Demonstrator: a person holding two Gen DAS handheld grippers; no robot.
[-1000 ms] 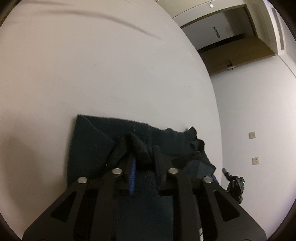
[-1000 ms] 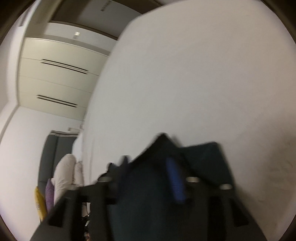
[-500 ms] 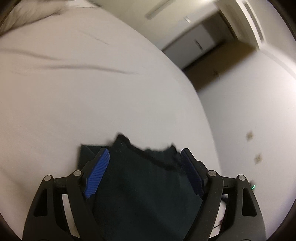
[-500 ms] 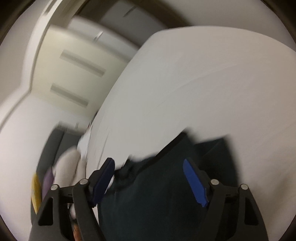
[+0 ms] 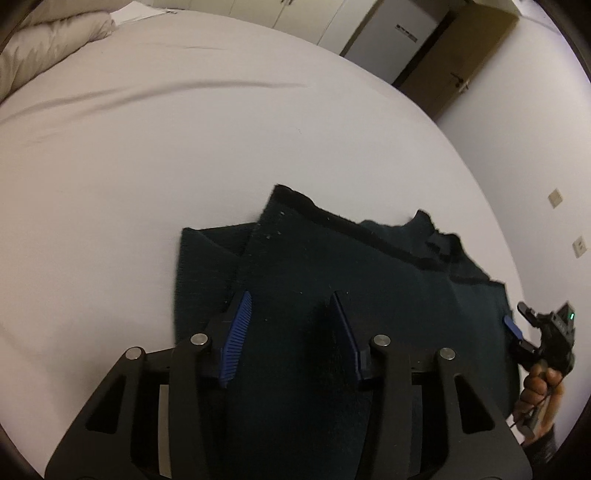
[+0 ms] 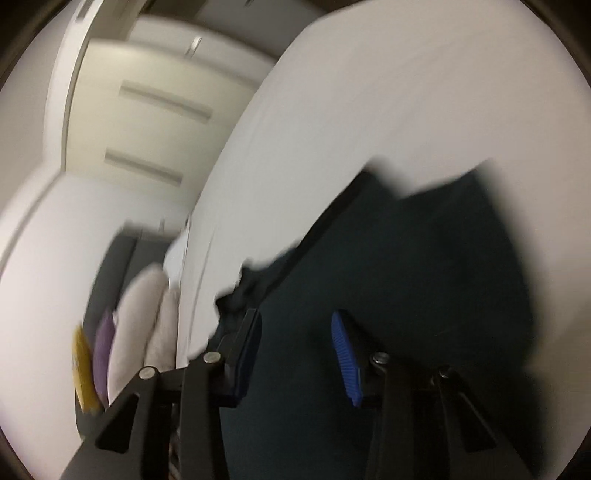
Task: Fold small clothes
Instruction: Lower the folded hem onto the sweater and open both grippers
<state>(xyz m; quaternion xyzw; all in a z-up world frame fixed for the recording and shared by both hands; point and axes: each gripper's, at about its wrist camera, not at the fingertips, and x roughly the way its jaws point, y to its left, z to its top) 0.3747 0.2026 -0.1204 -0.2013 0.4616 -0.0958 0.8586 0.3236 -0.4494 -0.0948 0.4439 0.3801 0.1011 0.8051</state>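
A dark green garment [image 5: 369, 277] lies folded over itself on the white bed [image 5: 184, 129], its black-trimmed edge toward the far side. My left gripper [image 5: 290, 299] hovers over its near part. The blue pads stand apart and the jaws are closing, with no cloth pinched between them. My right gripper [image 6: 295, 317] hangs over the same garment [image 6: 424, 277] in a blurred view. Its jaws are closing too, and nothing is gripped. In the left wrist view that right gripper [image 5: 517, 328] shows at the garment's right edge, held by a hand [image 5: 539, 387].
A rumpled duvet [image 5: 48, 40] lies at the bed's far left. Wardrobe doors [image 5: 388, 33] and a wooden door [image 5: 461, 55] stand beyond the bed. Past the bed's edge in the right wrist view, a grey sofa [image 6: 114, 266] holds several cushions [image 6: 129, 314].
The left gripper let go of the bunched cloth it was pinching, opened wide, then narrowed. The right gripper also widened, then narrowed. Both drew back, and the garment now lies flatter, folded over.
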